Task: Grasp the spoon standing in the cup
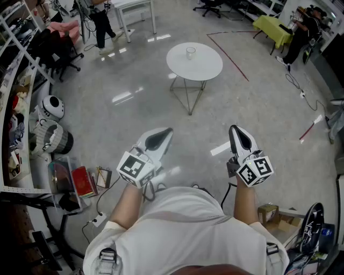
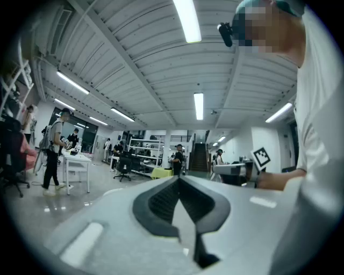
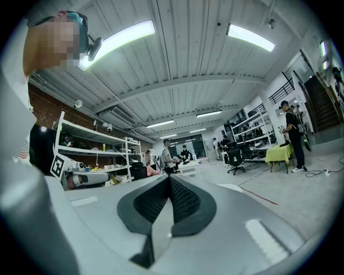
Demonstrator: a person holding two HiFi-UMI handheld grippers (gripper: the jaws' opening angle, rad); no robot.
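Note:
A small clear cup (image 1: 190,52) stands on a round white table (image 1: 207,67) far ahead of me; a spoon inside it is too small to make out. My left gripper (image 1: 163,132) and my right gripper (image 1: 234,130) are held close to my body, well short of the table. Both are shut with nothing between the jaws. In the left gripper view the left gripper (image 2: 179,179) has its dark pads pressed together, pointing level across the room. The right gripper (image 3: 170,178) likewise shows its pads closed. The table edge (image 3: 243,188) peeks past the right jaw.
Shelves (image 1: 13,107) with clutter line the left side. A round white and black device (image 1: 52,106), a power strip (image 1: 97,219) and books (image 1: 80,181) lie on the floor at the left. People stand at the back by desks (image 1: 131,5). Red tape (image 1: 231,56) marks the polished floor.

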